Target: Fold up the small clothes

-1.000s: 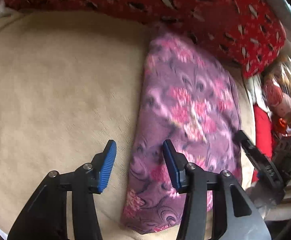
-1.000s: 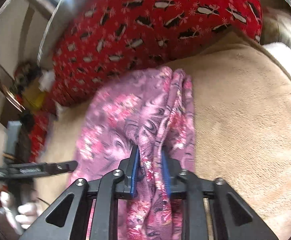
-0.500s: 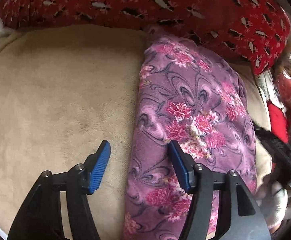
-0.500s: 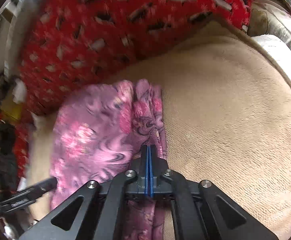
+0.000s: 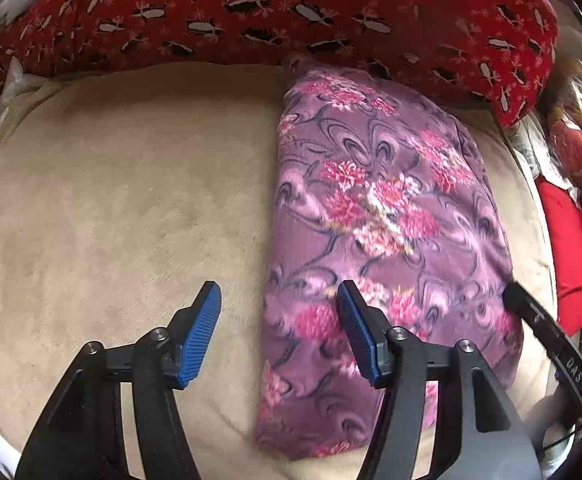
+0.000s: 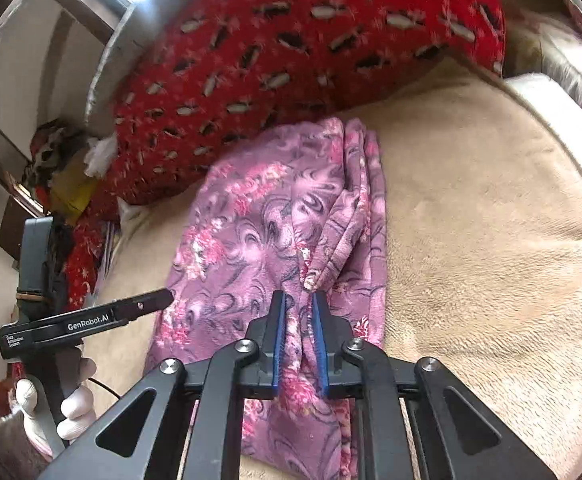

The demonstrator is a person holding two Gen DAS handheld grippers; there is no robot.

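A purple floral garment [image 5: 379,216] lies folded lengthwise on the beige blanket [image 5: 123,200]. My left gripper [image 5: 279,332] is open and empty, low over the garment's left edge, its right finger above the cloth. In the right wrist view my right gripper [image 6: 299,332] has its jaws slightly parted around a bunched fold of the garment [image 6: 275,232], cloth pinched up between the blue pads [image 6: 279,340]. The other gripper [image 6: 91,320] shows at the left, held by a gloved hand [image 6: 71,408].
A red penguin-print pillow [image 5: 291,12] runs along the far side of the blanket, touching the garment's far end. Red cloth and clutter [image 5: 567,224] crowd the right edge. A white edge [image 6: 547,96] lies beyond the blanket at the far right.
My right gripper was tightly shut on the garment half a second ago; its jaws now stand slightly apart around the fold. My left gripper stayed open and shifted slightly over the garment's edge.
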